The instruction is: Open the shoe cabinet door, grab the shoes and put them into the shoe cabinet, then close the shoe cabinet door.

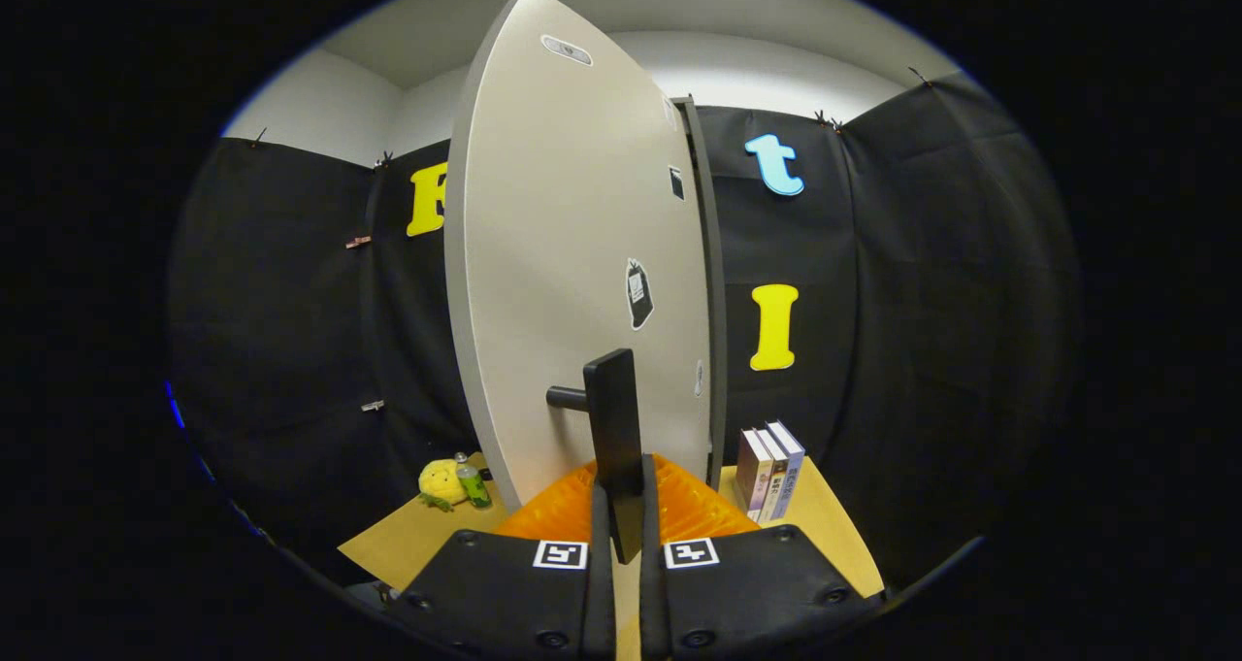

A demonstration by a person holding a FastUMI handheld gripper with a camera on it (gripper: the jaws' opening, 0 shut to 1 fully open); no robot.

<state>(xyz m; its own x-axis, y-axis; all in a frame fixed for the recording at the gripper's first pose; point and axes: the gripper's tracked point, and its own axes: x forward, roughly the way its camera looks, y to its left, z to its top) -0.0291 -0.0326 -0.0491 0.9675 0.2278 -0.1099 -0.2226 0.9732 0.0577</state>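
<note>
— What sits closest to the lens?
— The gripper (627, 506); its two fingers are pinching the flat black bar handle (615, 426) of the tall pale grey shoe cabinet door (572, 282), both pressing its sides.
— And the door?
— It stands partly swung out, edge-on, hinged to the dark cabinet frame (715, 292) beyond.
— Anything below?
— A tan wooden table (398, 545). At its far left corner lie a yellow plush toy (441, 481) and a small green bottle (473, 483), touching. Near the far right corner three books (768, 469) stand upright beside the frame.
</note>
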